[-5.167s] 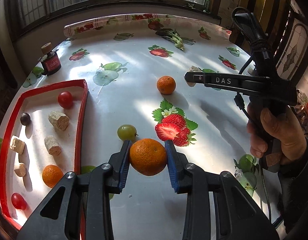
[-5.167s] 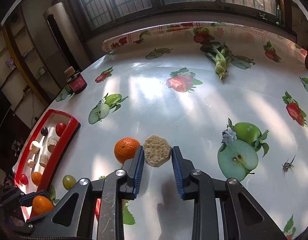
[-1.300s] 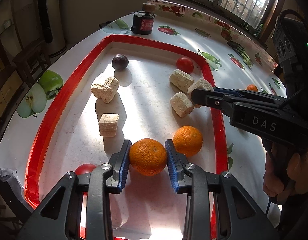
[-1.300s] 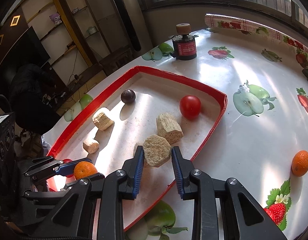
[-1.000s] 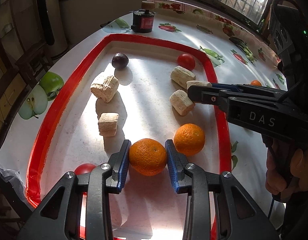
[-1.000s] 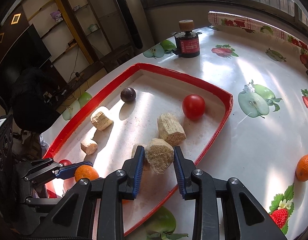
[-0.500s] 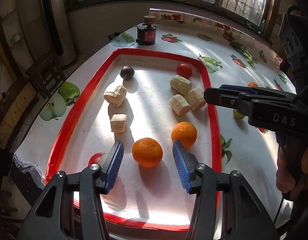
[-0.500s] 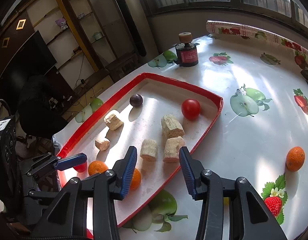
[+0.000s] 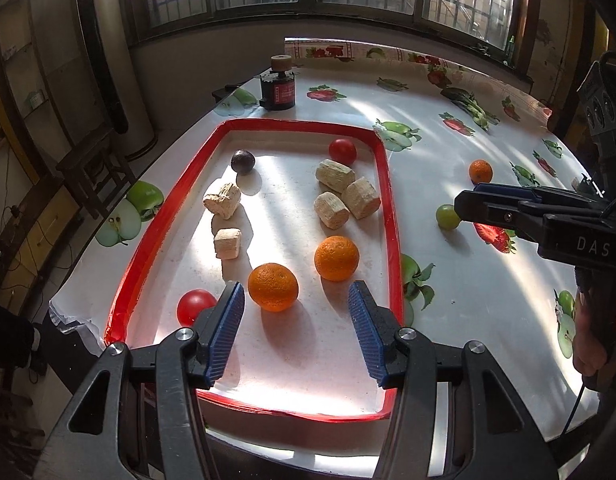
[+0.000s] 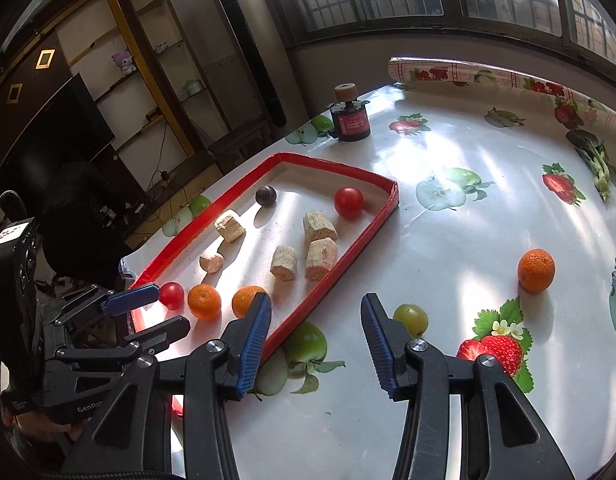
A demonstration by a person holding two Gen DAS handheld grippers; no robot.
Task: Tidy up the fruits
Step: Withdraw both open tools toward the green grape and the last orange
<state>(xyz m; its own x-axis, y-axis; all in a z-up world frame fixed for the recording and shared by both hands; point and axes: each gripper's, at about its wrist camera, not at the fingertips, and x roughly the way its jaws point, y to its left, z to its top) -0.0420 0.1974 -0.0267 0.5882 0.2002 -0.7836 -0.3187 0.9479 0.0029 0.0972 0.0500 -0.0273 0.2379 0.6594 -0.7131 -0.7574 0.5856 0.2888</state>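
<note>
A red-rimmed tray [image 9: 391, 216] [image 10: 349, 257] holds two oranges [image 9: 273, 287] [image 9: 336, 252], two red tomatoes [image 9: 342, 151] [image 9: 194, 305], a dark plum [image 9: 242, 161] and several beige chunks [image 9: 360, 198]. My left gripper [image 9: 295, 330] is open and empty, raised just behind the nearer orange. My right gripper [image 10: 315, 340] is open and empty above the tray's near rim. Outside the tray lie an orange [image 10: 536, 270] [image 9: 480, 171] and a green grape [image 10: 411, 318] [image 9: 447, 216].
A small dark jar with a cork lid [image 9: 278, 89] [image 10: 350, 118] stands beyond the tray. A green vegetable [image 10: 599, 168] lies at the far right. The table edge [image 9: 92, 240] runs close along the tray's left side.
Both grippers have opened and pulled back. The left one let go of its orange in the tray; the right one let go of its beige chunk beside the other chunks.
</note>
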